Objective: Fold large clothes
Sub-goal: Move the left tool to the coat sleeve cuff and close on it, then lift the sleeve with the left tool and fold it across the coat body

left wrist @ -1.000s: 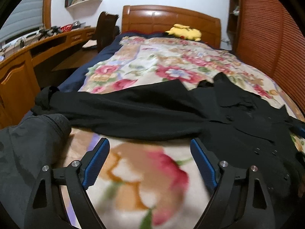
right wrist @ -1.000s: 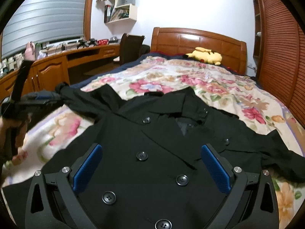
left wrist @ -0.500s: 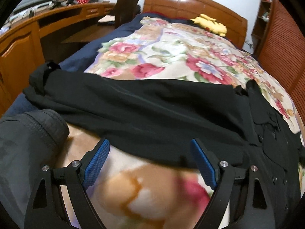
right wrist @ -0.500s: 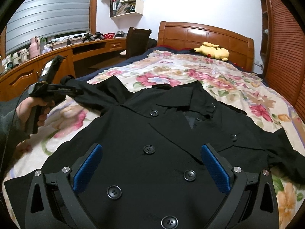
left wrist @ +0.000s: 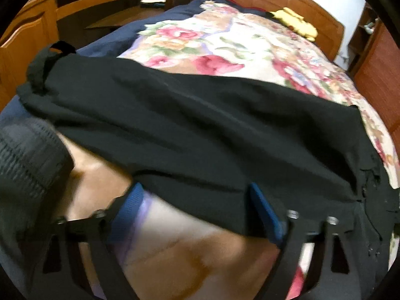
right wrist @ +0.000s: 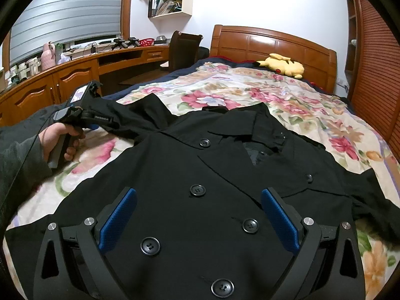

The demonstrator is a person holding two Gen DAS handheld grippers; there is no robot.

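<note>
A black double-breasted coat (right wrist: 200, 155) lies face up on the floral bedspread (right wrist: 250, 87), its collar toward the headboard. Its left sleeve (left wrist: 200, 130) stretches across the bed toward the left edge. My left gripper (left wrist: 195, 192) points down at that sleeve; its jaws are closing, and the sleeve's near hem lies between the blue pads (left wrist: 265, 212) without being pinched. In the right wrist view the left gripper (right wrist: 113, 124) sits at the sleeve (right wrist: 130, 115), held by a hand (right wrist: 57, 137). My right gripper (right wrist: 200, 195) hovers open above the buttoned front with nothing between its fingers.
A yellow plush toy (right wrist: 282, 66) lies by the wooden headboard (right wrist: 272, 42). A long wooden desk (right wrist: 75, 75) and a dark chair (right wrist: 183, 50) stand left of the bed. Slatted wooden doors (right wrist: 380, 62) run along the right. The person's grey sleeve (left wrist: 25, 162) fills the lower left.
The left gripper has moved forward and down onto the sleeve's near hem, and its jaws have narrowed. The right gripper has stayed over the coat front.
</note>
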